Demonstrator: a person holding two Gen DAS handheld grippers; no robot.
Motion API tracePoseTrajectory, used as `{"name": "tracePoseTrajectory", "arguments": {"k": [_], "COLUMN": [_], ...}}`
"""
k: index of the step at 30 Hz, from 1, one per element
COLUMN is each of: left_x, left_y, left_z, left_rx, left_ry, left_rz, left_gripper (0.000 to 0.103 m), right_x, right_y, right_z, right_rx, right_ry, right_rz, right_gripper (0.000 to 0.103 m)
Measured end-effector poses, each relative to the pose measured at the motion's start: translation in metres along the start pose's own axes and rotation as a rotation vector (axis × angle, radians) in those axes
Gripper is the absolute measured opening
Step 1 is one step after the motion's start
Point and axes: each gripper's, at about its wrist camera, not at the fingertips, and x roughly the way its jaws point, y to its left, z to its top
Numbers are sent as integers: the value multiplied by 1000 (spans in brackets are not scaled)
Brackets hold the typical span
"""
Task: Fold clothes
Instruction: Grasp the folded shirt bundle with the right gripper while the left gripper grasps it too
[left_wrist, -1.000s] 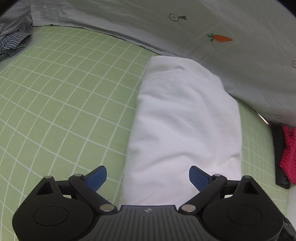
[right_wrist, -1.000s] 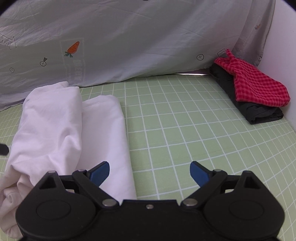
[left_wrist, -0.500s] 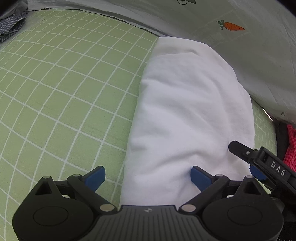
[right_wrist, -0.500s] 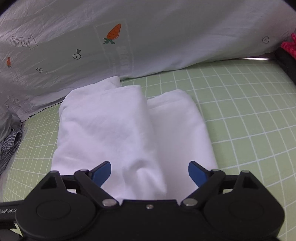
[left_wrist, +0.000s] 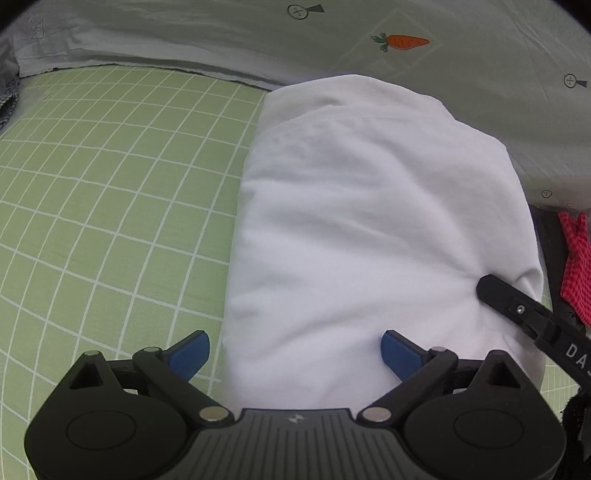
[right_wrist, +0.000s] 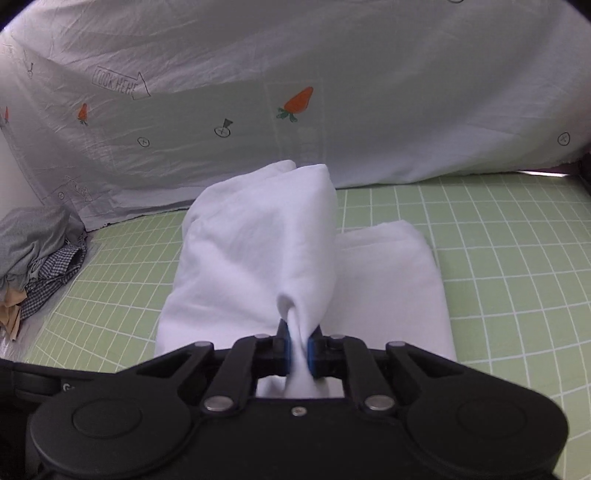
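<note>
- White garment (right_wrist: 258, 236) lies folded into a long bundle on the green grid mat (left_wrist: 110, 177). Its far end sits against the foot of the grey carrot-print sheet (right_wrist: 295, 74) and its near end points at both tongs. A flatter second layer (right_wrist: 391, 280) shows on the side of the bundle away from the rumpled pile.
- Carrot-print sheet hangs as a backdrop along the far edge of the mat, behind the garment.
- Rumpled pile of grey and checked clothes (right_wrist: 40, 254) sits well apart from the garment, at the mat's edge below the sheet.
- Red checked cloth (left_wrist: 576, 258) on a dark item lies on the opposite side of the garment, near it but not touching.
- Right tongs (right_wrist: 297, 350) are clamped tight on a pinch of the garment's near upper layer. The cloth puckers and rises from the jaws, so that layer looks lifted off the lower one.
- Left tongs (left_wrist: 293, 350) are spread wide and gripping nothing. They straddle the garment's near edge, just beside the right tongs' finger (left_wrist: 495, 291).
- Step in hand, as I judge it: a fold of the near end, with one corner taken.
- The next move likely calls for the left tongs to close on the same edge. Both would then carry it level toward the sheet end, keeping the layers aligned.
</note>
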Motion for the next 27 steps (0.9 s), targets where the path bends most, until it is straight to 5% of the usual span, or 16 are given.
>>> {"name": "tracePoseTrajectory", "arguments": {"k": [4,8,10,15,27], "left_x": [-12,-1,2,3,41], "left_y": [-12,-11,-6,3,-5], "left_z": [-3,-13,-16,-16,25], "left_rx": [62,76,67,17,30], "left_ry": [-30,27,42,55,42], "left_rz": [-7,39,40,13,-19], "left_gripper": [99,99,99,99,99], "right_x": [-26,6,9,-9,40], "right_y": [-22,-60,-75,-69,-82], "right_z": [10,-8,-21,-34,-22], "right_rx": [98,150,201,199,215], "right_ry": [-44,135,190,131,202], "right_rz": [-5,-228,-279,-248,-172], "right_gripper": [9,40,39,73,83]}}
